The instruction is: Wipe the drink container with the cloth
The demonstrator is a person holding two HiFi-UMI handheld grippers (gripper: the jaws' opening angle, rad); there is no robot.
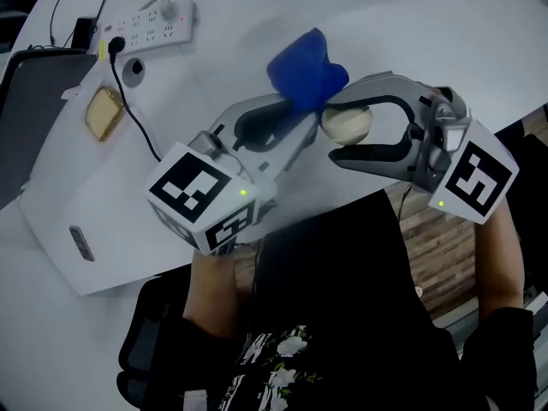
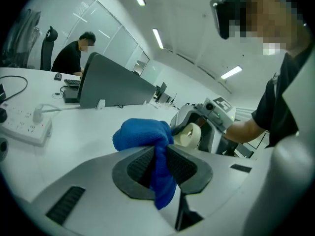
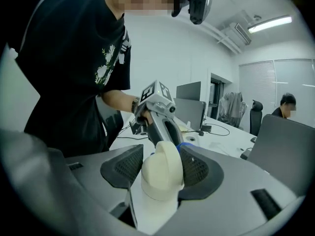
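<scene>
Blue cloth (image 2: 143, 135) is bunching between the pads of my left gripper (image 2: 158, 165). I am pinching it near its middle, with a fat wad bulging ahead of the jaw tips and a tail hanging back toward me. My right gripper (image 3: 160, 167) is clamping the cream drink container (image 3: 160, 178) across its body, both pads pressing on it. Just beyond my left tips, the wad seems to be touching the container, and both are riding above the white table (image 1: 428, 32).

Judging the wipe to be the step in hand:
- keeping the right clamp firm, since that smooth rounded shell is likely slippery
- pressing lightly, so the cloth is not dragging out of its pinch
- turning the right wrist to bring round the faces not yet reached; the strips under the pads are staying covered
</scene>
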